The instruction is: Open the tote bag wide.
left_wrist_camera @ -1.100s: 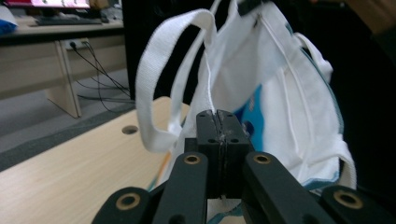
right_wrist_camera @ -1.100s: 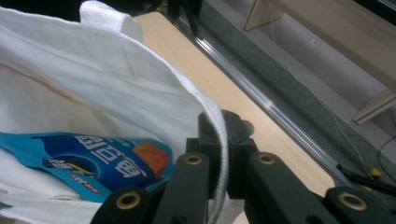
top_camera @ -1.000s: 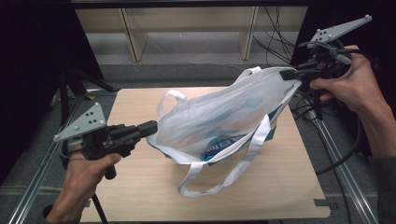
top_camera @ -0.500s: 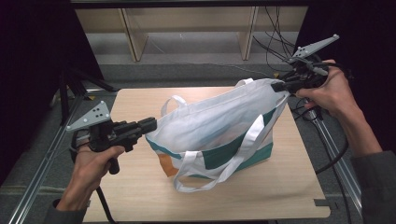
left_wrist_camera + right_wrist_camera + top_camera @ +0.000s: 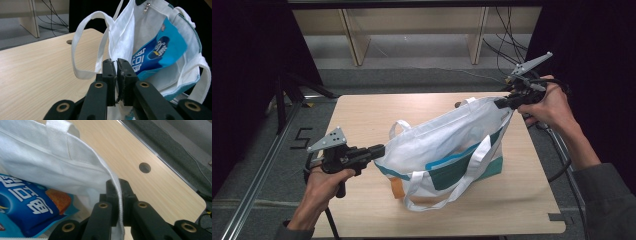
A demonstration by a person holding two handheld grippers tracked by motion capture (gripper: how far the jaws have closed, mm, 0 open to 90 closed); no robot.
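Bag (image 5: 447, 150), white with green trim, hangs stretched over the table (image 5: 362, 115) between the two tongs. Compared with a second ago it has been raised: the right gripper (image 5: 504, 102) has moved in from the far right corner and lifted its edge, the left gripper (image 5: 379, 149) has come up a little, and the cloth that lay slumped now stands as an open pouch with its base near the wood. That suggests the mouth is being held open, either to load something or to get at what is inside.

From above, both tongs are seen at opposite ends of the rim, but the inside stays hidden. The left gripper view shows its jaws nearly closed on a thin fold of rim, and beyond them a blue snack packet (image 5: 157, 53) lying in the bag, with one handle (image 5: 82, 50) looping over the tabletop. The right gripper view shows its jaws pinched on the stitched hem, the packet below, and a round hole (image 5: 145, 167) in the table.
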